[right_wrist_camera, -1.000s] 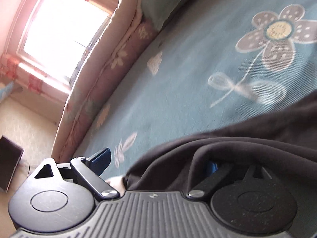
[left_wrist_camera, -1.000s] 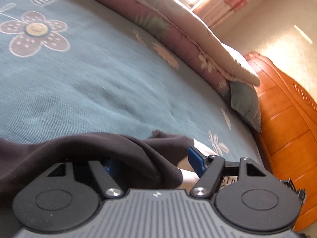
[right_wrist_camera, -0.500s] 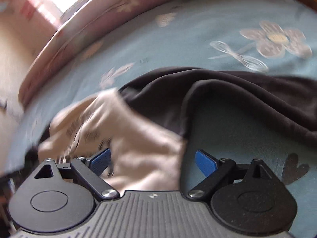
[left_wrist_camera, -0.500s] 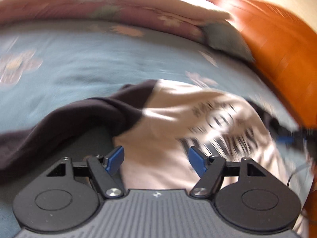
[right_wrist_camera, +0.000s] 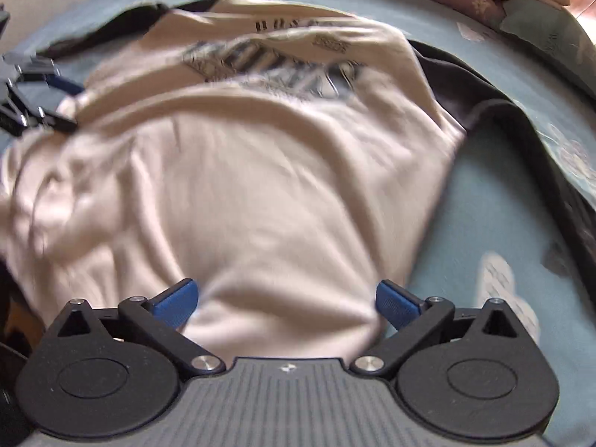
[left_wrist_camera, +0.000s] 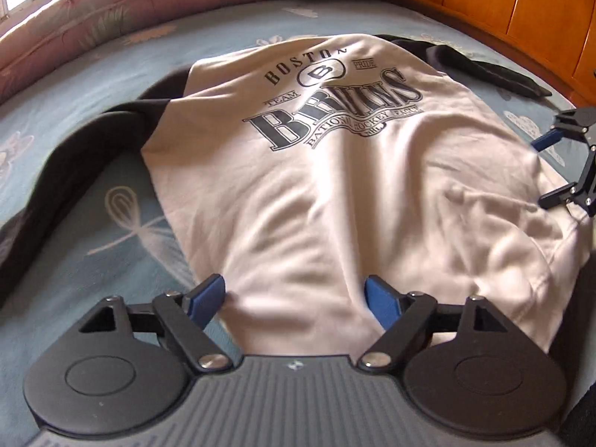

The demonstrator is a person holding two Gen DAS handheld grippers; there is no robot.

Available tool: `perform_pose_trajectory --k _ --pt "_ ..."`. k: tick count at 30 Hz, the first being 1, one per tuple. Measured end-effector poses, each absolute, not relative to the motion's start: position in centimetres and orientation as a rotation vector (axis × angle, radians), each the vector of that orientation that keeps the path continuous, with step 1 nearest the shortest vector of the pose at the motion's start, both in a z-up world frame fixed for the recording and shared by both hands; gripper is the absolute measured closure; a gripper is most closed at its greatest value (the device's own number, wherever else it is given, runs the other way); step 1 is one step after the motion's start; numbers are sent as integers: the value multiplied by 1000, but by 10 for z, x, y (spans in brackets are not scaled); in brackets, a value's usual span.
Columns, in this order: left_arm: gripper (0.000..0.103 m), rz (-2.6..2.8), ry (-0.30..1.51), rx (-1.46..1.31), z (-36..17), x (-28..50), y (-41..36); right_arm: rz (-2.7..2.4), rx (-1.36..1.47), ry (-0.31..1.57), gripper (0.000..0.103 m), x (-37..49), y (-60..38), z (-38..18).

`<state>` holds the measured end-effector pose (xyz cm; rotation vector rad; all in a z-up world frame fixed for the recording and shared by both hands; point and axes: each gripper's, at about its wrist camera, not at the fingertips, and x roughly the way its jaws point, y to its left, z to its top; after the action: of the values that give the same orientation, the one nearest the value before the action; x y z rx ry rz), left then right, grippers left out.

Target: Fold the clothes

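Sweatshirt now spread chest-up on bed, cream body flat with printed lettering facing up, hem end nearest both cameras. Black left sleeve curved outward along the bedspread; black right sleeve stretched away toward wooden headboard.

Left hand-held gripper wide apart, gripping nothing, hovering at hem, blue pads either side of cloth edge. Right hand-held gripper likewise spread, empty, over other hem corner; same unit seen at right edge of left-wrist view, also apart. Right-wrist view blurred, so detail there limited.

Versus a second ago: dark sleeve fabric then draped right between the fingers of both tools, cameras low and aimed across bedspread toward rolled quilt. Half a second ago: fabric clear of pads, views swinging toward printed chest. Now: both pulled back to hem, whole garment in frame.

Meaning for task: sleeves let go, garment laid out open, no fold visible in body. Judged as layout stage done, folding proper ahead.
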<state>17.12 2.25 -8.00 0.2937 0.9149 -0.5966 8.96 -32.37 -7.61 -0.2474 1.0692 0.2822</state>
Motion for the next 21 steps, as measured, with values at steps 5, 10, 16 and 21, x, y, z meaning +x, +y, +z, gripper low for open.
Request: perform_pose_trajectory --k 5,10,16,21 --pt "21 -657 847 264 -57 157 -2 286 -159 993 0 76 -317 -49" --pt "21 -675 872 311 -70 134 -22 376 -179 950 0 84 -265 -64" --pt "18 -650 901 208 -91 83 13 297 -135 1021 0 60 -294 -64" --pt "16 -627 919 133 -76 87 26 232 -100 1075 0 41 -316 -63"
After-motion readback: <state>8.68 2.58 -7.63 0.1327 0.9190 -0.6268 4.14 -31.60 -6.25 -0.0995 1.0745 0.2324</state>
